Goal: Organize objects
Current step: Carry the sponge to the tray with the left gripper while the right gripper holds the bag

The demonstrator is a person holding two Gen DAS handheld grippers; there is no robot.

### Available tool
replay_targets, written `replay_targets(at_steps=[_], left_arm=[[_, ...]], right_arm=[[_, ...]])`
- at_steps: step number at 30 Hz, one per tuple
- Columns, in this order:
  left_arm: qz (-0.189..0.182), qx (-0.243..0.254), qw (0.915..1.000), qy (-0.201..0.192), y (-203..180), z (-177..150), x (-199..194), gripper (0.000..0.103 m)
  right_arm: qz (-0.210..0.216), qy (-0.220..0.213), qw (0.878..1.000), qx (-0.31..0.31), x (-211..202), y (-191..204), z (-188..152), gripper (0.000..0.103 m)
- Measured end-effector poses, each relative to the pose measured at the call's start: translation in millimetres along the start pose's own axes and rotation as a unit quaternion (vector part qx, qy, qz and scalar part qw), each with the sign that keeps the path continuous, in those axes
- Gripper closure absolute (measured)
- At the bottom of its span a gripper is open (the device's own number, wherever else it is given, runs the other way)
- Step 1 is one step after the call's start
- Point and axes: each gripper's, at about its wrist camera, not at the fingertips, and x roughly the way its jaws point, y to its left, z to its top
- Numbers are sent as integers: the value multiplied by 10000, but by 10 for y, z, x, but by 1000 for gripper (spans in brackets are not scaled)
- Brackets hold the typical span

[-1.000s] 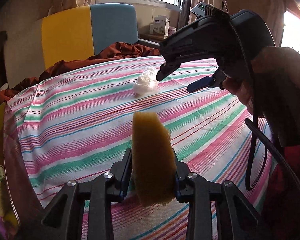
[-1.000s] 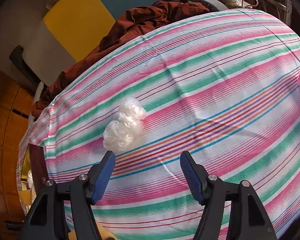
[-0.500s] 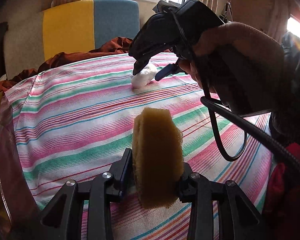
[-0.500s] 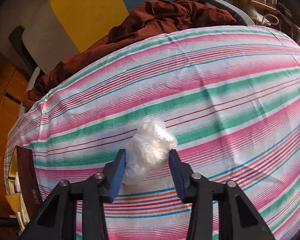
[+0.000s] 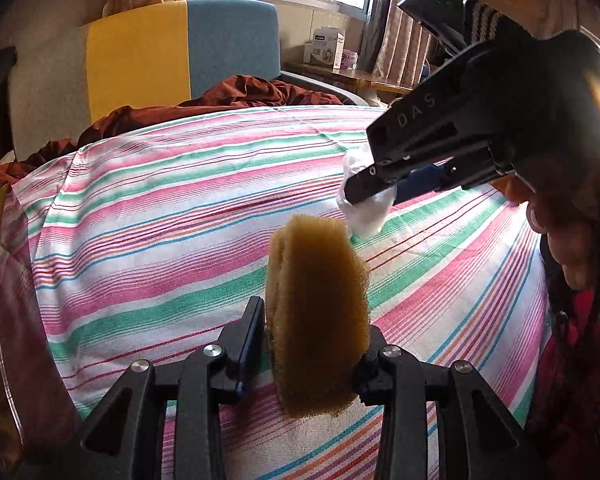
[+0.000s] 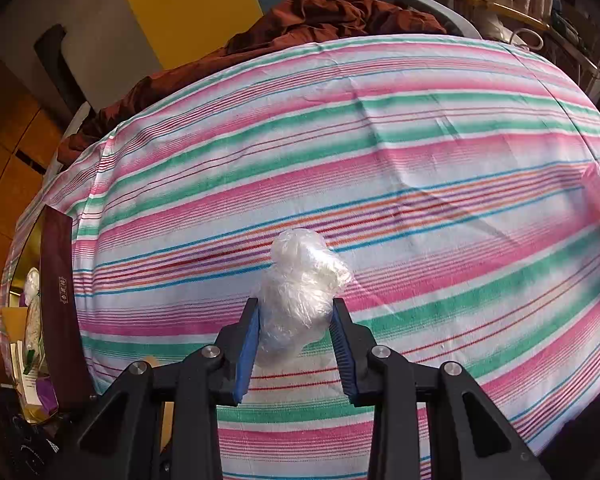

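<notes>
My left gripper (image 5: 312,344) is shut on a tan-brown sponge (image 5: 318,312), which stands upright between the fingers above the striped tablecloth (image 5: 160,208). My right gripper (image 6: 296,340) is shut on a crumpled clear plastic wad (image 6: 300,292) and holds it above the cloth (image 6: 420,168). In the left wrist view the right gripper (image 5: 374,192) is at the right, just beyond the sponge, with the plastic wad (image 5: 366,216) in its tips.
A yellow and blue chair (image 5: 180,52) with a rust-brown cloth (image 5: 236,96) stands behind the table. At the table's left edge is a container with a dark maroon box (image 6: 62,304) and packets. A shelf with a box (image 5: 324,48) is by the window.
My right gripper closed on the plastic wad and lifted it off the cloth, moving nearer and to the right. The left gripper kept hold of the sponge.
</notes>
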Motion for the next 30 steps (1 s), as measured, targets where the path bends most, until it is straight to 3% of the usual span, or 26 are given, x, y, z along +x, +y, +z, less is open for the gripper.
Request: replay_targets(at_steps=[9, 30], left_arm=[[178, 126, 9998, 9, -41, -29, -2, 64], [412, 425, 9982, 29, -133, -105, -84, 69]], right_arm=[[-313, -59, 9994, -157, 83, 13, 73, 69], [-281, -75, 9989, -372, 70, 48, 61, 69]])
